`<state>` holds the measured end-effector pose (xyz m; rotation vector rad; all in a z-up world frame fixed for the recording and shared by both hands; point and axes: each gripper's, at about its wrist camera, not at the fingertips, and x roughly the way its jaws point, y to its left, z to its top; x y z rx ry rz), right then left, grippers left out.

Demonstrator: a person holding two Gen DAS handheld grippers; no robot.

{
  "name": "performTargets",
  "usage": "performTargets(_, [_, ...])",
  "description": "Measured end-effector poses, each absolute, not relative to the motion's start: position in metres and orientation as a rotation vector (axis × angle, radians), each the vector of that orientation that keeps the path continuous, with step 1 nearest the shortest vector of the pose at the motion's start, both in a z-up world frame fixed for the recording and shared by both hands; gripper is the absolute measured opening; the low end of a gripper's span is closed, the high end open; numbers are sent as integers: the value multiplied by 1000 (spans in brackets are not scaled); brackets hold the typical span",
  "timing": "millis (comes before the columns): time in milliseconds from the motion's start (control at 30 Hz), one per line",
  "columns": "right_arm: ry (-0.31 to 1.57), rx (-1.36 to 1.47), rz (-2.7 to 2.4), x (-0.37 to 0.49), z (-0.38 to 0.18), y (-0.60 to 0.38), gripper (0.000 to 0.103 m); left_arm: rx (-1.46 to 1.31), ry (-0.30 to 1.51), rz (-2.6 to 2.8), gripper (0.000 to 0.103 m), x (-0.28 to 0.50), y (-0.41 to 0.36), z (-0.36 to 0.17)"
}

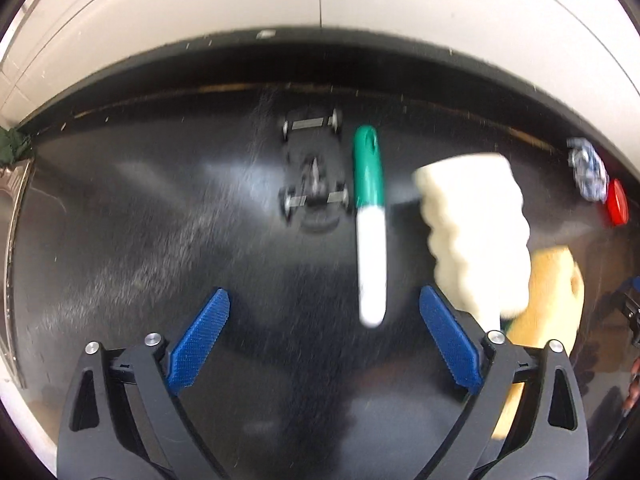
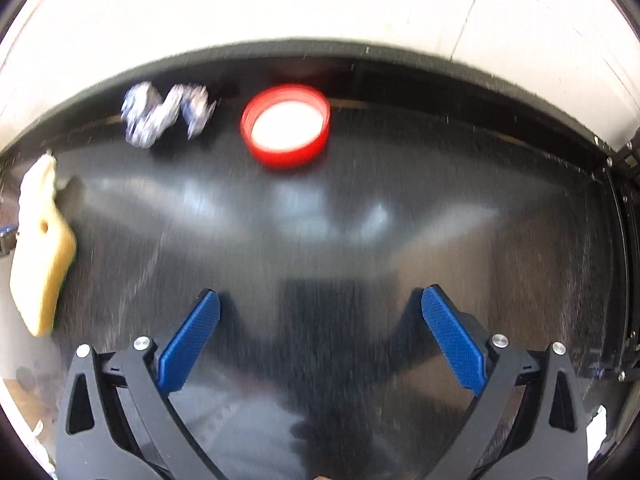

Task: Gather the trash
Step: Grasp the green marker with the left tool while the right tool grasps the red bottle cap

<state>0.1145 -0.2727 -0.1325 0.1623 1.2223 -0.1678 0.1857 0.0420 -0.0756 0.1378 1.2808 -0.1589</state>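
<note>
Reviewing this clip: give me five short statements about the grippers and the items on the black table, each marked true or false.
1. Both the left gripper and the right gripper are open. True.
2. The red cap lies with its open side up. True.
3. The marker has a blue cap. False: green.
4. The crumpled wrapper sits inside the red cap. False: it lies beside it.
5. The toy car lies next to the marker. True.

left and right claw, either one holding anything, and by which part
Nothing is held. The left claw and the right claw are both open, with only bare table between their fingers.
</note>
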Motion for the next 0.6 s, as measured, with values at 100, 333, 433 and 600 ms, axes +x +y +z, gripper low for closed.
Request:
performTargets(100, [1198, 162, -173, 134, -134, -277, 98, 136, 1270, -159, 93, 196, 36, -75])
performTargets(333, [1168, 146, -156, 174, -136, -280, 98, 149, 1230, -182, 90, 211, 22, -73])
performTargets(433, [1168, 146, -156, 191, -135, -285, 91, 167, 1181, -190, 65, 208, 9, -66])
performTargets(600, [1181, 207, -128, 201, -122, -290, 49, 116, 1239, -203, 12, 196, -1, -57])
